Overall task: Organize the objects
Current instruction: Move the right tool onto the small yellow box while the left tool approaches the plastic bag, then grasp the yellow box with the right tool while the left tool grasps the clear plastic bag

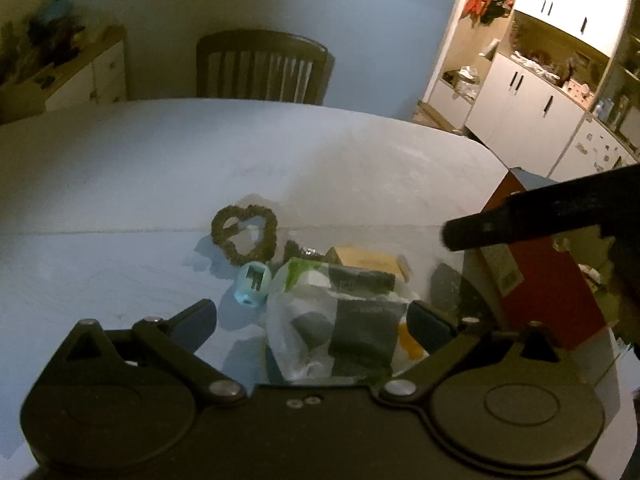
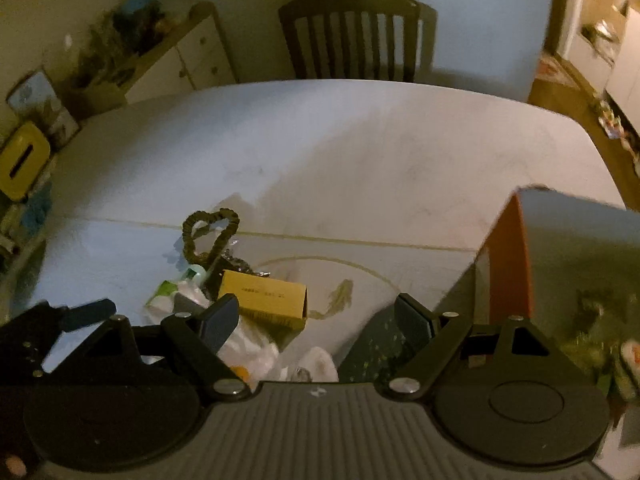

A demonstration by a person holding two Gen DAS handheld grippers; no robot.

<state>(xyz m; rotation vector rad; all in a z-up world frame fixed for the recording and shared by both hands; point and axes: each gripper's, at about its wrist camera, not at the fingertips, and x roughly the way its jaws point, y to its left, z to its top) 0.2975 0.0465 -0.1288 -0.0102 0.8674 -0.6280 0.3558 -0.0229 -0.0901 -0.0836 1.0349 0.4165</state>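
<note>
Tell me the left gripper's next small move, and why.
Probably ease the left gripper down and close on the clear plastic bag: its jaws stand open around the bag, nothing is held, and the red box waits open alongside.

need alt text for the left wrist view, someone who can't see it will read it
The open left gripper hovers over a small pile on a white table: a clear plastic bag with dark items inside, a tan cardboard box, a light blue plastic piece and an olive fabric scrunchie. The black right gripper reaches in beside a red box; a wooden chair stands behind.
</note>
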